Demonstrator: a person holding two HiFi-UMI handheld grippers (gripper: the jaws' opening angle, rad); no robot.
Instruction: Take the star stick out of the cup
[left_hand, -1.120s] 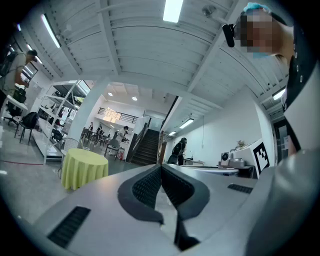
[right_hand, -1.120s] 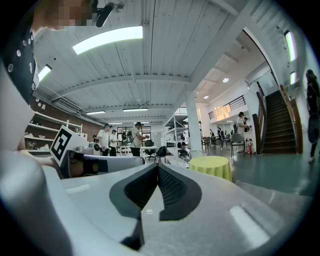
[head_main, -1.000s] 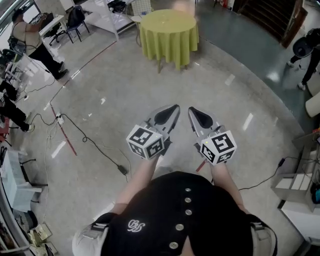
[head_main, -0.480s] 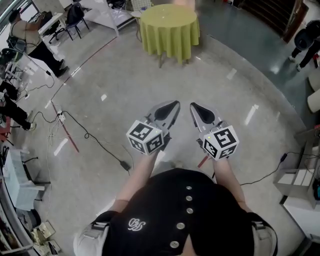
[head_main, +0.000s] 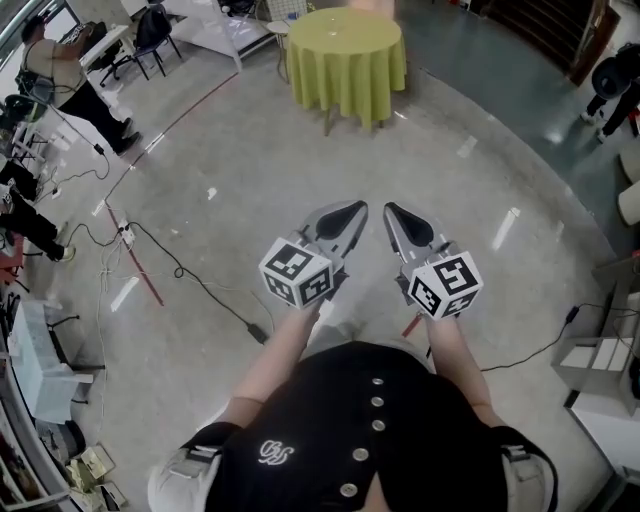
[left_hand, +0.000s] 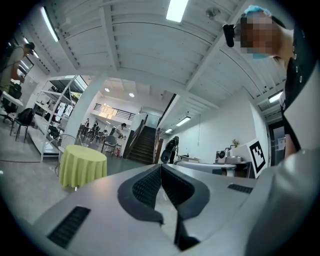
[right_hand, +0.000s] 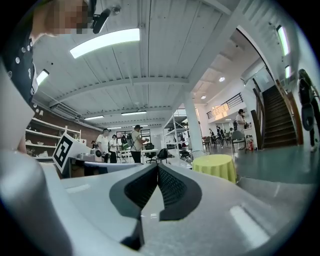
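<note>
Although the task concerns a cup and a star stick, neither can be made out in any view. Grey polished floor (head_main: 230, 200) fills most of the head view. A round table (head_main: 345, 60) under a yellow-green cloth stands at the upper centre of the frame, well apart from the person. Its top is too small to read, so whether the cup stands there cannot be told. Held side by side at the centre of the frame, the left tool (head_main: 356, 208) and the right tool (head_main: 391, 209) point toward the table. Each tool's jaws are pressed together with nothing between them.

Assessment: the step in hand is the approach, and no grasp has begun. To do it well, close on the table first and spread one tool's jaws only once the star stick is in plain sight. Steady the cup with the other tool and draw the star stick out along its own length. Its long axis and heading cannot be judged from these views.
</note>
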